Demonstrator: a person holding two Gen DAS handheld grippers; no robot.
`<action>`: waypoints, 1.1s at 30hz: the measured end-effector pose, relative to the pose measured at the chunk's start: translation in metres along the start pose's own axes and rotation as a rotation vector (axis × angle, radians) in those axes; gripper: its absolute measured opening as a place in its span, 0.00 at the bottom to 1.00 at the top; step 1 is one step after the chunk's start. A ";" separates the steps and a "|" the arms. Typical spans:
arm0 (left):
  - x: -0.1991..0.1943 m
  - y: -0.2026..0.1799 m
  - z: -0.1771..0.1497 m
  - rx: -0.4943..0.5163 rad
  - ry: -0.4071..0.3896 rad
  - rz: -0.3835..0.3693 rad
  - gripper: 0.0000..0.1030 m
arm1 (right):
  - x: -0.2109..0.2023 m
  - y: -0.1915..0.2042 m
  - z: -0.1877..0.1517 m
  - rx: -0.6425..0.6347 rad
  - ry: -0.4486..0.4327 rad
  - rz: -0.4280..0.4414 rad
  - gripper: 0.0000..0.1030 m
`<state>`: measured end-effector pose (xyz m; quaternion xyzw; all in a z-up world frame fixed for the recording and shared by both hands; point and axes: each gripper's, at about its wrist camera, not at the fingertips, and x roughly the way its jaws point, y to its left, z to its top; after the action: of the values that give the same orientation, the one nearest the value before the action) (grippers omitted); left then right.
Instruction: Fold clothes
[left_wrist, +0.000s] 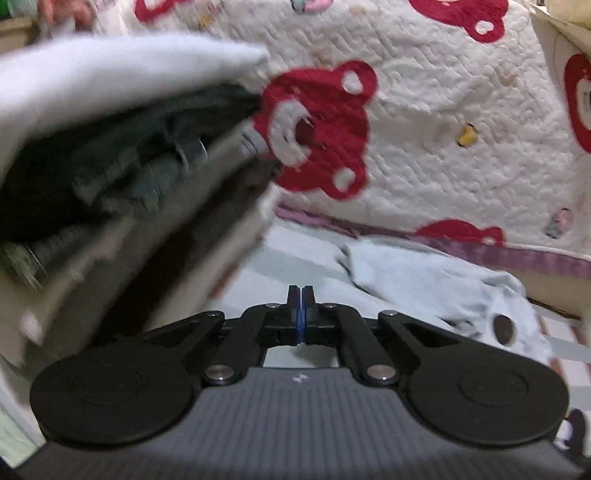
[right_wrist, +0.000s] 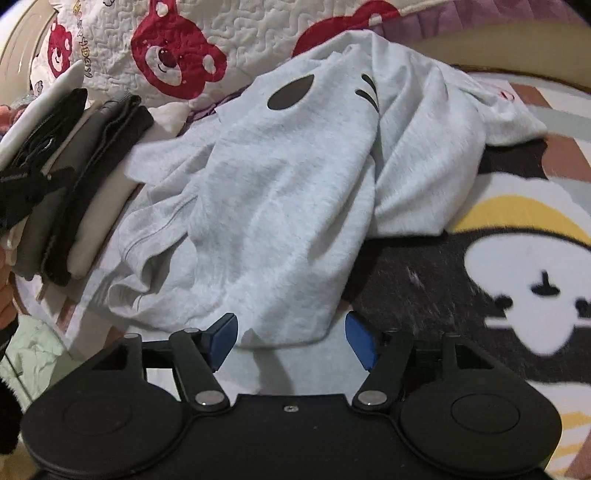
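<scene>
Right tongs (right_wrist: 291, 341) stand wide open around grey shirt (right_wrist: 280, 192) hem; left tongs (left_wrist: 301, 314) closed, holding nothing

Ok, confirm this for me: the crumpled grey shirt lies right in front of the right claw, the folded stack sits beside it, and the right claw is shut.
One thing is wrong: the right claw is open, its blue pads spread apart either side of the grey shirt's near edge, as the right wrist view shows. The rest holds: the shirt lies crumpled right in front of it, with the folded stack beside it.
</scene>
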<state>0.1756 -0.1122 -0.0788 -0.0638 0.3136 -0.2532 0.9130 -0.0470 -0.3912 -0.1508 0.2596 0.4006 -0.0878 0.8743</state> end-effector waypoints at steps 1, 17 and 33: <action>0.003 -0.001 -0.003 -0.009 0.021 -0.021 0.00 | 0.003 0.002 0.002 -0.004 -0.013 -0.006 0.68; -0.015 -0.055 -0.038 0.046 0.174 -0.344 0.44 | -0.085 0.018 0.075 -0.154 -0.256 0.130 0.04; -0.067 -0.092 -0.055 0.192 0.027 -0.422 0.65 | -0.127 0.086 0.080 -0.129 -0.168 0.527 0.05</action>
<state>0.0582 -0.1552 -0.0613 -0.0372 0.2801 -0.4680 0.8373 -0.0482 -0.3674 0.0208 0.2904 0.2500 0.1471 0.9119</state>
